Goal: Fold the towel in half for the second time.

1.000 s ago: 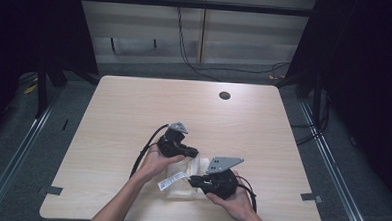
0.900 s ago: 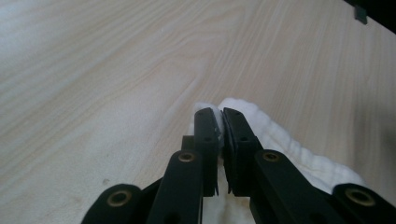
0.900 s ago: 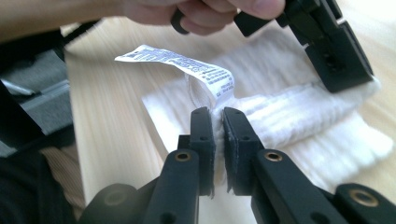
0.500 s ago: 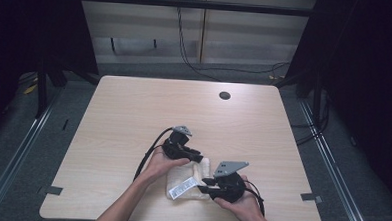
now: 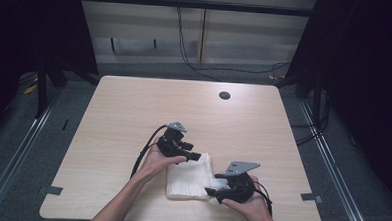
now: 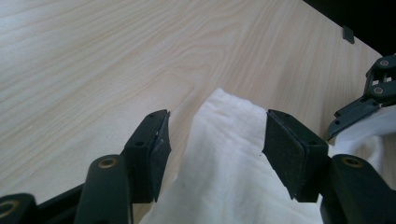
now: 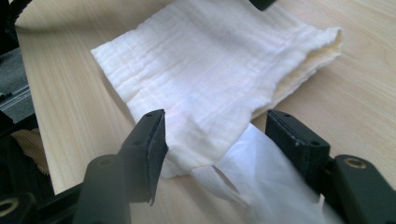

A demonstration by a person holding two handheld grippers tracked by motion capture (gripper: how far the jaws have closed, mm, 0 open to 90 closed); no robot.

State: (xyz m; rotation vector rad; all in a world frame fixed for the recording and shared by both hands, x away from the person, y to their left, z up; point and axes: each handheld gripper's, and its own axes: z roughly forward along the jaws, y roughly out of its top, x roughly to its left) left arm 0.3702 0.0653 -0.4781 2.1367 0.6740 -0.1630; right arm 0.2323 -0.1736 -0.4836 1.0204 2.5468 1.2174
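Folded white cloth (image 5: 188,176) flat on table (image 5: 113,117), long axis left-right between both claws, left claw (image 6: 212,149) and right claw (image 7: 212,140) each agape.

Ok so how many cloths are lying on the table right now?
1. A single folded white cloth lies near the table's front edge, between the left gripper and the right gripper. A thin translucent sheet beside it is not cloth. More layers could be hidden underneath.
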